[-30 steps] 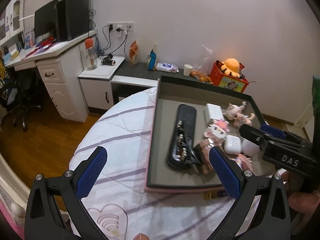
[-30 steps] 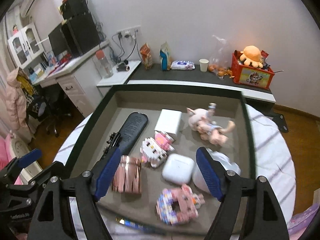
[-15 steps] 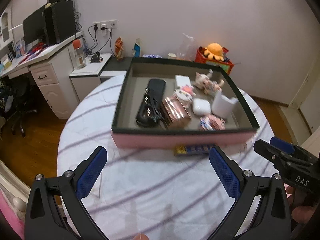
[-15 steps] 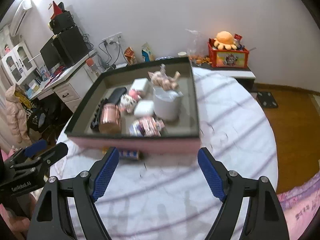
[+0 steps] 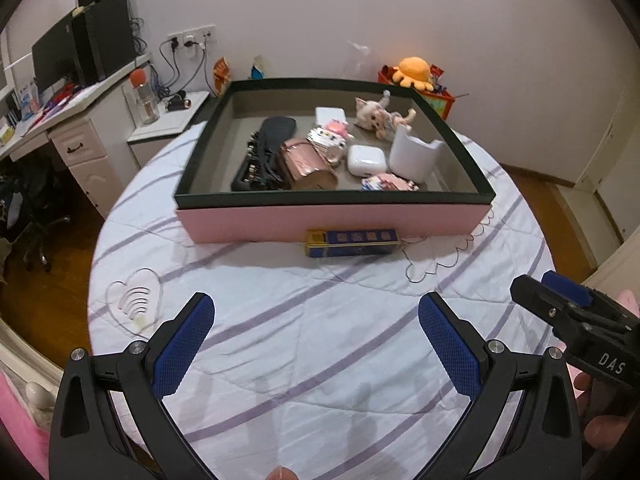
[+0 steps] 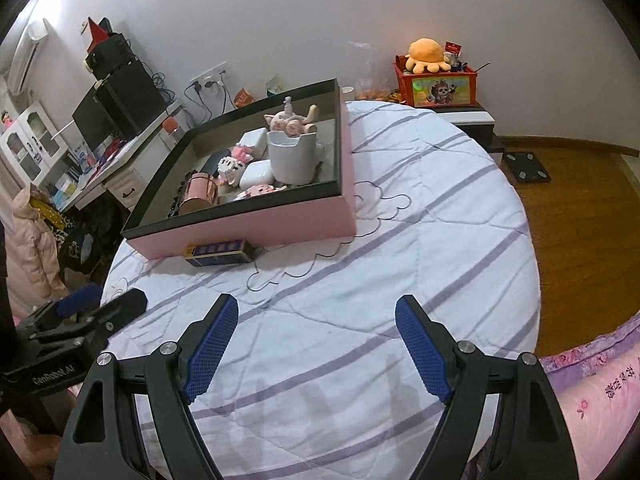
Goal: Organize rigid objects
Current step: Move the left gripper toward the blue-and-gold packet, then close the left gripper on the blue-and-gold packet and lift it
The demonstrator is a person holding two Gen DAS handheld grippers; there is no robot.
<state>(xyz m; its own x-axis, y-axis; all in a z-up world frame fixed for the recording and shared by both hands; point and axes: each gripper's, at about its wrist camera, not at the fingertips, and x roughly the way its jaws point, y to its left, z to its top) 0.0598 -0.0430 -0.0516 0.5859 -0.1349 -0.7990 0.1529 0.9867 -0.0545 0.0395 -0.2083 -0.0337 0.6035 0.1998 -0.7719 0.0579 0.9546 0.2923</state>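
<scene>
Closest to the cameras, both grippers hang over bare striped bedspread with nothing in them. The left gripper has its blue pads spread wide, and the right gripper is the same, jaws apart and empty. Each one shows up at the edge of the other's view.

A bit further out lies a blue and yellow box, long and thin, flat on the spread. Its long axis runs side to side, parallel to the front wall of the tray, and it sits just in front of that wall, touching or nearly so, can't tell which. It's outside the tray.

Then the pink tray with the dark rim. Inside, front to back: a rose-gold cylinder on its side, a small pink block figure, a black case lying lengthwise front to back, a white earbud case, an upright white cup, a pink and white block cat, a white box, and a little doll lying down near the back wall.

Behind it all, an orange plush sits on a red bin.
</scene>
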